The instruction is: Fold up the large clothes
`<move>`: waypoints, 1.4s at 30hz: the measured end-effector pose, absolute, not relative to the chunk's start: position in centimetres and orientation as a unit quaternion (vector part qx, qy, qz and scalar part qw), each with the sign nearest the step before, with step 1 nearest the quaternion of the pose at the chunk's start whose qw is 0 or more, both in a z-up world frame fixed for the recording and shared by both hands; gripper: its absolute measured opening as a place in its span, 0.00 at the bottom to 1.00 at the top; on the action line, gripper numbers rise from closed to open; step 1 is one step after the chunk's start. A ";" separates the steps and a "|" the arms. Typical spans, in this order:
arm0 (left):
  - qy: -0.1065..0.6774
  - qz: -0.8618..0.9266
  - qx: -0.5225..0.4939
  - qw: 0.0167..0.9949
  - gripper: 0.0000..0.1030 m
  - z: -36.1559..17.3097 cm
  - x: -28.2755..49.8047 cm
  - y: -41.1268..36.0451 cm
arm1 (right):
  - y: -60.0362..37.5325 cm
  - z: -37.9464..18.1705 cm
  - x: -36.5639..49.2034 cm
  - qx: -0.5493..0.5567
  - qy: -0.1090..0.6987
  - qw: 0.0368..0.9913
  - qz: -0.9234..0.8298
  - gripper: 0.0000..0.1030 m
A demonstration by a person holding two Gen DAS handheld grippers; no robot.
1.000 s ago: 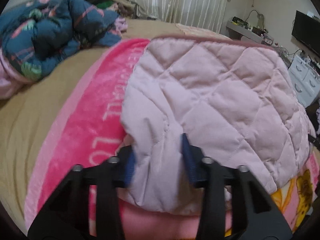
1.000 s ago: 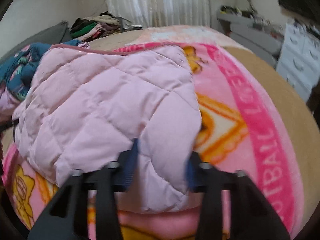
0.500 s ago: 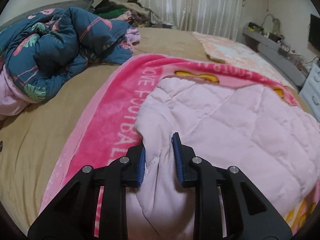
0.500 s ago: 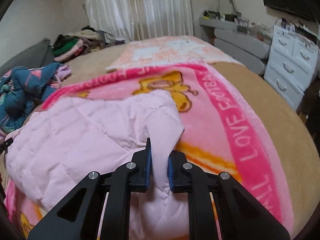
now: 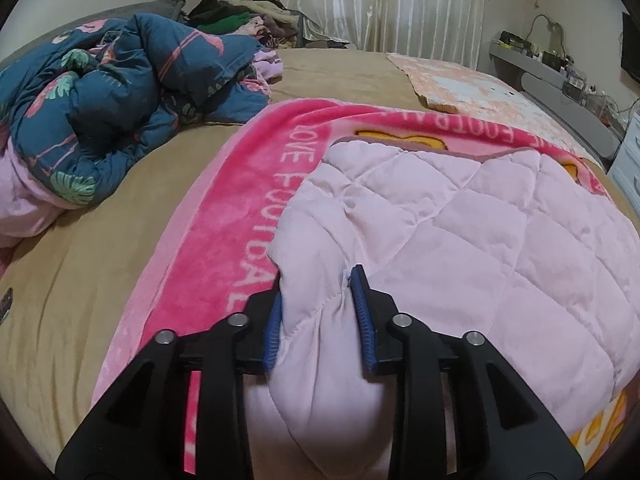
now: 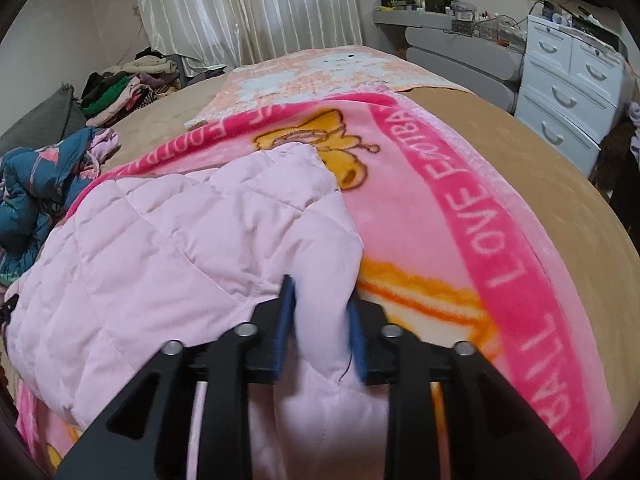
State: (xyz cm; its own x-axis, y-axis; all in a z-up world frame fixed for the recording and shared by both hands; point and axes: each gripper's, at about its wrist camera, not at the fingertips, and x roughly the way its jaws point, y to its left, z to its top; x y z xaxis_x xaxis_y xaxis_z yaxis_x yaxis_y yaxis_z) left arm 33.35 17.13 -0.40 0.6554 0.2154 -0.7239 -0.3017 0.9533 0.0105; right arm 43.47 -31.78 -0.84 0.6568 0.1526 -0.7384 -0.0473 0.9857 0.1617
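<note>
A pale pink quilted garment (image 5: 460, 232) lies folded on a bright pink blanket (image 5: 244, 200) on the bed. It also shows in the right wrist view (image 6: 172, 248). My left gripper (image 5: 318, 316) has its blue pads on either side of the garment's near left corner, with a wide gap full of fabric. My right gripper (image 6: 320, 324) stands the same way at the near right corner, its jaws parted around a bunch of fabric. The garment's far edge rests flat on the blanket.
A crumpled dark blue floral duvet (image 5: 120, 100) lies at the left. A pile of clothes (image 6: 128, 84) sits at the bed's far corner. A peach blanket (image 6: 320, 72) lies beyond. White drawers (image 6: 572, 92) stand at the right.
Both grippers carried the garment's corners down and toward me, laying it flat. Their jaws, tight half a second ago, have widened around the fabric.
</note>
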 end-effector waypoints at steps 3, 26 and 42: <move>0.386 0.143 -0.058 0.910 0.37 0.4 32.6 17.1 | -32.5 0.7 41.6 0.081 0.390 0.916 0.055 0.81; 0.389 0.119 -0.127 0.905 0.91 2.2 23.2 14.4 | -33.5 4.6 30.5 0.140 0.350 0.922 0.083 0.96; 0.390 0.084 -0.396 0.827 0.91 -5.8 25.3 18.8 | -33.6 -5.3 34.8 0.315 0.426 0.846 0.053 0.96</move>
State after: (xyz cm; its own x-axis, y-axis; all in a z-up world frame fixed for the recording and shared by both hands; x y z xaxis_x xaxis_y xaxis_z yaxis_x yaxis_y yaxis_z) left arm 25.25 18.82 -5.81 0.6820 -0.1697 -0.7114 -0.4474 0.6727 -0.5894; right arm 34.84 -33.59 -5.26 0.6315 0.3588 -0.6874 0.1788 0.7953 0.5793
